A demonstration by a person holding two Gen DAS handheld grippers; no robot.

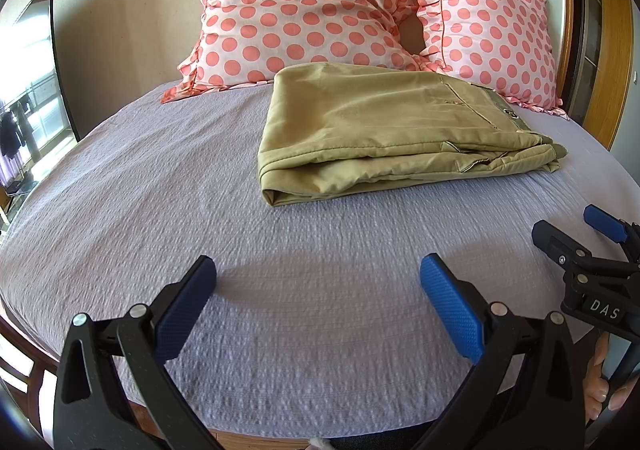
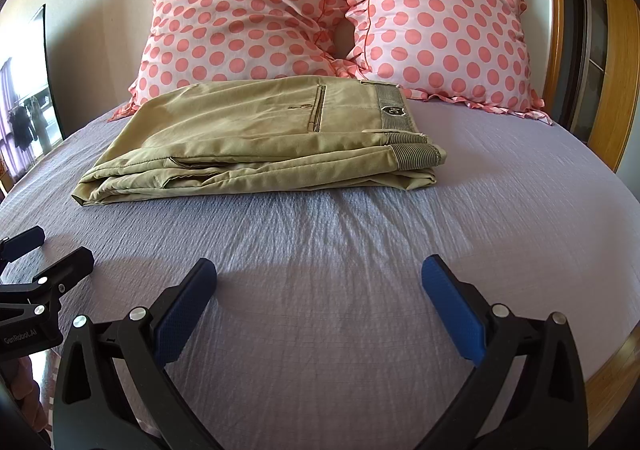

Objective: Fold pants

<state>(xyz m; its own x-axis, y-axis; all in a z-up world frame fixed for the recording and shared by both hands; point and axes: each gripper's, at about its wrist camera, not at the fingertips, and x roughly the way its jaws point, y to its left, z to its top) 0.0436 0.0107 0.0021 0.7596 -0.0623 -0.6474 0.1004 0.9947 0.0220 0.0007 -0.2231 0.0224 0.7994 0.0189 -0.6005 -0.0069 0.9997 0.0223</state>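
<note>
Khaki pants [image 1: 384, 130] lie folded in a flat stack on the lilac bedspread [image 1: 200, 190], just in front of the pillows; they also show in the right wrist view [image 2: 256, 138], with the striped waistband to the right. My left gripper [image 1: 318, 274] is open and empty, hovering over the bedspread well short of the pants. My right gripper [image 2: 320, 276] is open and empty too, at the same near distance. The right gripper shows at the right edge of the left view [image 1: 576, 230]; the left gripper shows at the left edge of the right view [image 2: 44, 250].
Two pink polka-dot pillows [image 1: 304, 6] [image 1: 484, 34] lean on the wall behind the pants. A wooden door frame [image 2: 616, 62] stands at the right, a window [image 1: 28, 82] at the left. The bed's wooden edge [image 2: 616, 354] runs along the near right.
</note>
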